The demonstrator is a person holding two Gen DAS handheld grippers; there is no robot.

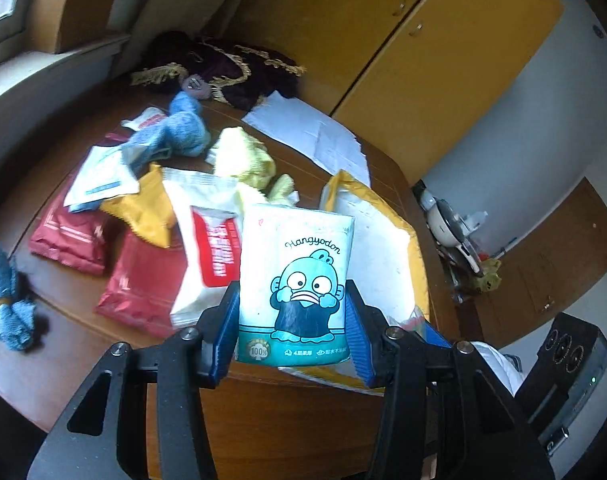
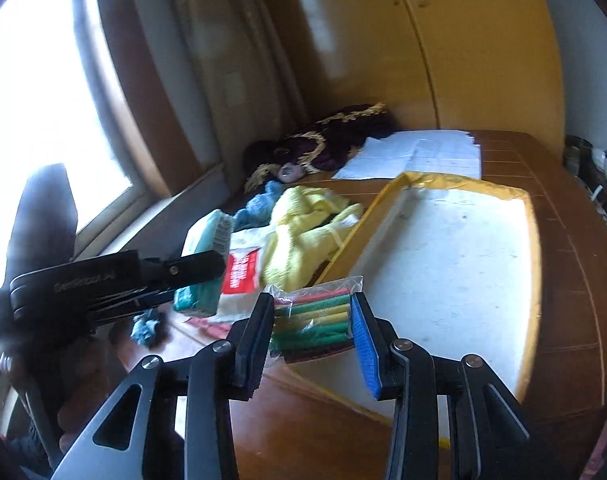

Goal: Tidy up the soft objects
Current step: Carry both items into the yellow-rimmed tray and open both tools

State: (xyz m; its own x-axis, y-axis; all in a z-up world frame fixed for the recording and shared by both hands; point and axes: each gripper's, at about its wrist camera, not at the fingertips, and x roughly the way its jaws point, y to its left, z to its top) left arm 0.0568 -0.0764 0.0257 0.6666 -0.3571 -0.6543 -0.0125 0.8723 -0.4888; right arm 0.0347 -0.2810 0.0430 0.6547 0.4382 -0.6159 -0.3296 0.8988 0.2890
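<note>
A: Tissue pack (image 1: 295, 284), cartoon print, clamped upright between the blue pads of the left gripper (image 1: 293, 312); long axis vertical, lifted clear of the wooden table (image 1: 283, 420).

B: And outward from there?

A: Yellow-rimmed tray (image 1: 415, 248) lies just beyond and to the right of the pack, white floor mostly bare. Pile of red and white packets (image 1: 143, 280) sits to the left.

B: Right side?

A: Right gripper (image 2: 313, 320) is closed on a clear bag of coloured tubes (image 2: 315, 312), tubes running crosswise between the fingers, hanging over the tray's near corner (image 2: 343, 264). From that camera the pack (image 2: 207, 264) shows left of the tray.

B: Nearer hand?

A: Right is already at the tray, I judge; left needs a short rightward carry.
</note>
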